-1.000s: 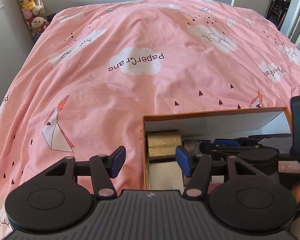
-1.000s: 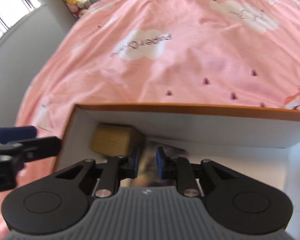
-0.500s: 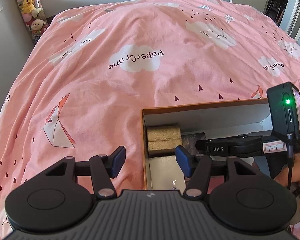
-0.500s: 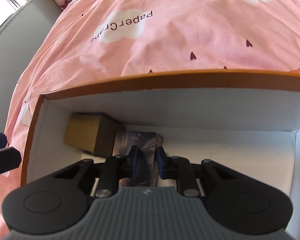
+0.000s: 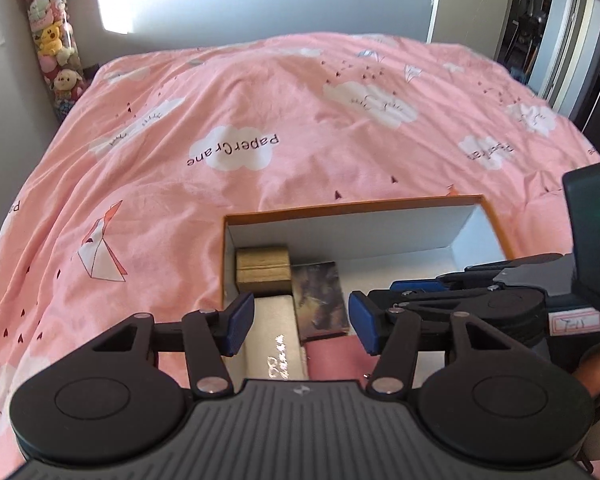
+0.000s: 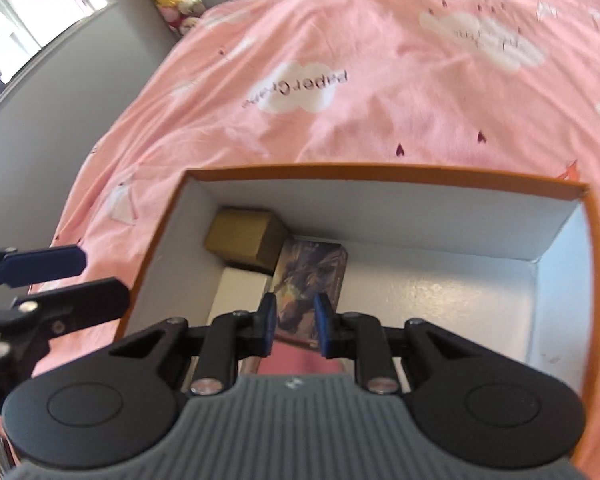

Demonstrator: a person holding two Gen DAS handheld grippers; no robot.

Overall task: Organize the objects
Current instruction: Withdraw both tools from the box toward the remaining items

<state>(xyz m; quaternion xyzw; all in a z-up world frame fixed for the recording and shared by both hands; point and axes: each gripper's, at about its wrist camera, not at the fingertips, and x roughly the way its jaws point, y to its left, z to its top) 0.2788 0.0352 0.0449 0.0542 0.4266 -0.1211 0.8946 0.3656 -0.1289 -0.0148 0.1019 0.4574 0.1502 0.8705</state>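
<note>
Tongs, left (image 5: 300, 320) wide apart, right (image 6: 295, 325) narrowly parted (both empty), above orange-rimmed box (image 6: 380, 170).

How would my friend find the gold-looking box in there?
Look on the pink bedspread for the open orange-rimmed box. The gold box sits in its far left corner. It is blocky and tan-gold, unlike the flat dark picture card and the white box beside it.
</note>
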